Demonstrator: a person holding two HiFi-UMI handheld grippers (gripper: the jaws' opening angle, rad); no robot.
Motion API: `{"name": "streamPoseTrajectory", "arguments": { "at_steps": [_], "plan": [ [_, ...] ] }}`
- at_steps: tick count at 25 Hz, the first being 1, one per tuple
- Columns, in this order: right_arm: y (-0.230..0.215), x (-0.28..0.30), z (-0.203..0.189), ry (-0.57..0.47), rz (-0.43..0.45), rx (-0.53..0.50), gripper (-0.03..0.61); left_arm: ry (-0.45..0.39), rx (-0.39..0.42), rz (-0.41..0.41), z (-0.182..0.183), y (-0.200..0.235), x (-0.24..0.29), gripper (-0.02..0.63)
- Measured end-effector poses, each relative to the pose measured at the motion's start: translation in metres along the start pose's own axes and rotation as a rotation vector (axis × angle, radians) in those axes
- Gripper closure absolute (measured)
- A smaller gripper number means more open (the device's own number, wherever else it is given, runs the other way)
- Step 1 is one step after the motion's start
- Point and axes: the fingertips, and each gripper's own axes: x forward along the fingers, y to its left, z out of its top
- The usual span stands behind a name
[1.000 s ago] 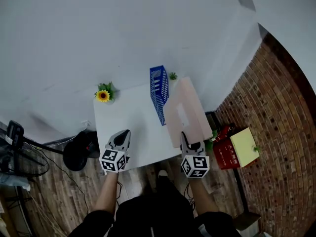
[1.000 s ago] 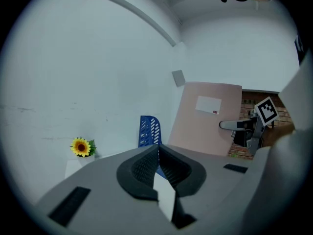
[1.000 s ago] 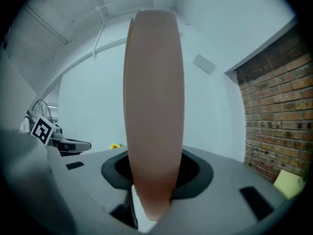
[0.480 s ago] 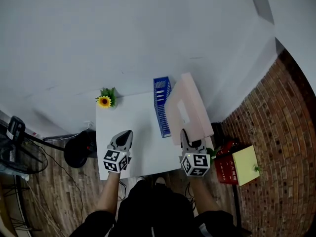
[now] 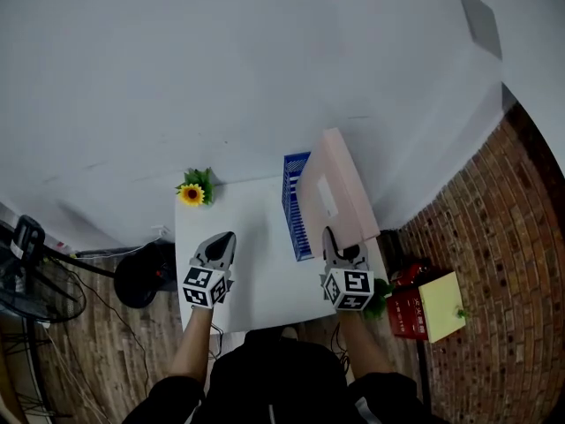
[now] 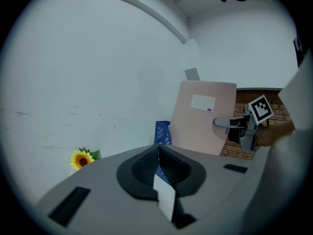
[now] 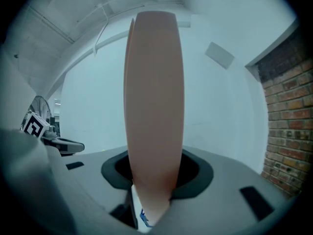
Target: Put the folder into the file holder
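Right gripper (image 5: 331,239): jaws clenched on the lower edge of the pale pink flat cardboard folder (image 5: 340,193). In the right gripper view the folder (image 7: 154,92) rises edge-on from between the dark pads and fills the middle of the frame.

Folder position: held up on edge off the white tabletop (image 5: 252,237), tilted back away from the person. A white label (image 5: 327,197) shows on its left face. It stands just to the right of the blue mesh file holder (image 5: 297,206) and is not inside it. From the head view I cannot tell whether folder and holder touch.

File holder: upright on the tabletop, towards the right side, its long side running away from the person.

Left gripper (image 5: 225,237): jaws closed together with nothing between them, confirmed in the left gripper view (image 6: 158,153), where the pads meet on one line. It hangs over the near left part of the tabletop, well apart from the folder.

The left gripper view also shows the folder's labelled face (image 6: 205,119), the right gripper (image 6: 244,124) at its lower right edge, and the file holder (image 6: 163,131) partly behind it.

Other: a yellow artificial sunflower with green leaves (image 5: 192,193) sits at the far left corner of the tabletop. Red box (image 5: 404,310) on the floor at the right, by the brick wall (image 5: 494,263).
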Motion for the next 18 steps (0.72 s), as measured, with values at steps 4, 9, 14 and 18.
{"name": "streamPoseTrajectory", "arguments": {
  "at_steps": [4,9,14,18],
  "plan": [
    [0.005,0.017,-0.001,0.008,-0.001,-0.024,0.41,0.003,-0.005,0.015,-0.003,0.013,-0.001,0.589],
    [0.008,0.036,-0.012,0.026,-0.017,-0.059,0.41,0.018,-0.021,0.028,-0.01,0.031,-0.002,0.589],
    [0.006,0.046,-0.027,0.045,-0.032,-0.06,0.41,0.024,-0.029,0.043,-0.013,0.044,-0.001,0.589],
    [0.006,0.054,-0.035,0.054,-0.038,-0.058,0.41,0.03,-0.037,0.042,-0.014,0.048,0.001,0.589]
  ]
}}
